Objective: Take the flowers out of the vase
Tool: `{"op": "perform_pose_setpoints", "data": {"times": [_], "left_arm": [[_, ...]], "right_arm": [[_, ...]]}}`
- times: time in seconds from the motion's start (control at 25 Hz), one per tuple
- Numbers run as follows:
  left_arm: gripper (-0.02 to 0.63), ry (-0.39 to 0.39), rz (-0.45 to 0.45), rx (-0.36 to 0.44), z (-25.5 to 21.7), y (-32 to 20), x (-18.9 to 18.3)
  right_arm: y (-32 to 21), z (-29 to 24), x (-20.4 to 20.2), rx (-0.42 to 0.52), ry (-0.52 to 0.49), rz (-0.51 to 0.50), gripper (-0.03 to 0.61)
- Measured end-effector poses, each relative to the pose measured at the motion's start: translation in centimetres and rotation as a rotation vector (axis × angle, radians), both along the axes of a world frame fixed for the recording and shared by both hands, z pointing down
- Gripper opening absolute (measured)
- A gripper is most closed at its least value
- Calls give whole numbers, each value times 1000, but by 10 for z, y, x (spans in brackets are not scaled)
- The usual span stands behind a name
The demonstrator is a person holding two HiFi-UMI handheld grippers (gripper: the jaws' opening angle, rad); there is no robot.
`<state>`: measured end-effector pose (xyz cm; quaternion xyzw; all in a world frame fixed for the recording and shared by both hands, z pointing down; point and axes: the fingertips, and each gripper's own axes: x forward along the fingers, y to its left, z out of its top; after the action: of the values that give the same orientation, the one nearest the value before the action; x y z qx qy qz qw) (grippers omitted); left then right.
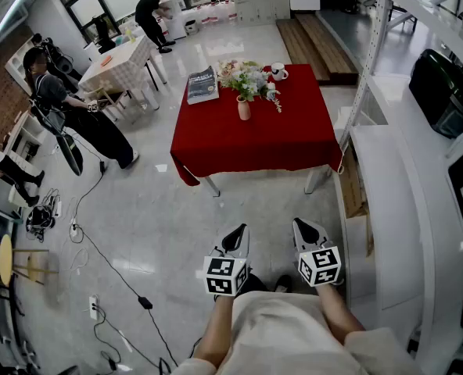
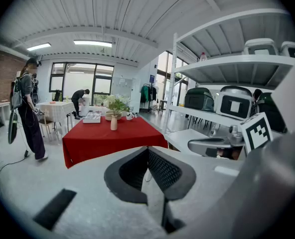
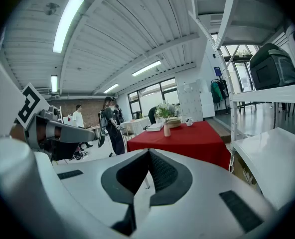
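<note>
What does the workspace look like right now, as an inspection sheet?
Surface: red-clothed table, across open floor from the person.
Job's things: flowers in the vase, which stands upright on the table.
Clutter: book and mug beyond the vase.
Grippers: left gripper and right gripper both shut, empty, well short of the table.
Cables: black cables trailing over the floor at the left.
Surroundings: white shelving at the right; two people farther back.

Bare floor (image 1: 243, 209) at 12 o'clock, open all the way to the red tabletop (image 1: 255, 151). White shelf rack (image 1: 388, 170) close by at 3 o'clock, blocking that side. Loose cables (image 1: 145, 302) on the floor at 8 o'clock. Near half of the tabletop bare; vase (image 1: 243, 109) farther back, book (image 1: 202, 84) at its 10 o'clock, cup (image 1: 278, 72) at its 1 o'clock.
</note>
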<state>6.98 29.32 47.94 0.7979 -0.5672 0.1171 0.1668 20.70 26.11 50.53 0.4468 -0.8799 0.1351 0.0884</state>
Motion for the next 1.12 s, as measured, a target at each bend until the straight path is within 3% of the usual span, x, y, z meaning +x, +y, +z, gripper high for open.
{"op": "perform_pose_setpoints", "data": {"times": [0.2,0.52,0.8,1.12], "left_arm": [[8,-22,16,19,0,-4,1],[8,5,4,27,-3,-14,-8],[8,4,-73,87,-16,-44,-26],[8,25,-24,106,-24,-94,-53]], "right_arm": [[-8,-3,-9,18,-8,-2,6],[-17,-6,-12,19,-21,12,6],[-28,-14,-10,31,-37,4,6],[-76,-14,-43,34,-29,56,6]]}}
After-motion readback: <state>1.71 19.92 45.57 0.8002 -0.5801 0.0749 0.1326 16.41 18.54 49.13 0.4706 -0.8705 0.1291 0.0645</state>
